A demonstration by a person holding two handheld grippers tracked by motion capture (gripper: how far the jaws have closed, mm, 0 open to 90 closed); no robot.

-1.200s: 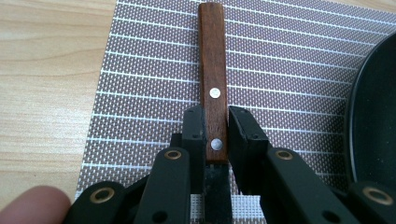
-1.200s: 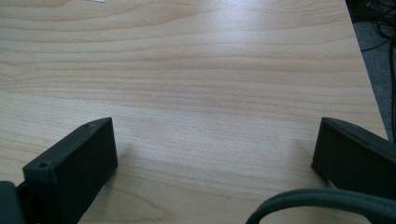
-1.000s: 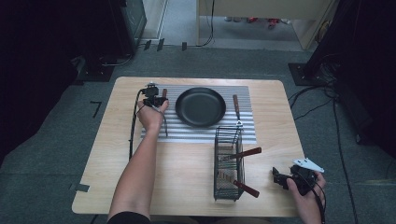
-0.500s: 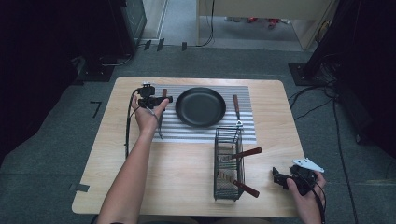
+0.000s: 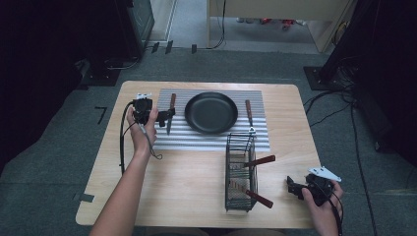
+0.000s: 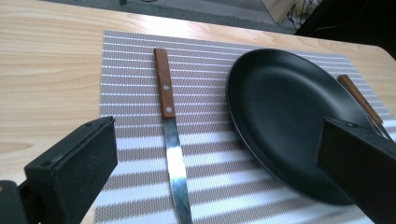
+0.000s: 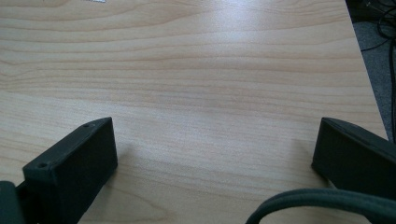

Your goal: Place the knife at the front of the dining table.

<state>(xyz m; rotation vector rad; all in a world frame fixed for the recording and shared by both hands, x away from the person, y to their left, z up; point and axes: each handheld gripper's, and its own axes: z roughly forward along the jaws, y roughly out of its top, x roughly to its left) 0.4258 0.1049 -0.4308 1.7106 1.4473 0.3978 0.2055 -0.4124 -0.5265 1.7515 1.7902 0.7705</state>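
Your left gripper (image 5: 164, 117) drew back toward frame left, jaws apart, empty, off knife (image 6: 169, 126). Knife now lies on striped mat (image 5: 260, 140), left of pan (image 5: 211, 112); placement looks done. Right gripper (image 5: 295, 187) idle, lower right, jaws apart.

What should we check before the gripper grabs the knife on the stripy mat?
1. Left gripper open: ok, its fingers are spread wide.
2. Knife between those fingers: ok, lying flat on the mat.
3. Knife apart from the black pan: ok, a gap shows.
4. Gripper low enough to grip: cannot tell.
5. Right gripper out of the way: ok, open over bare table near the wire basket.
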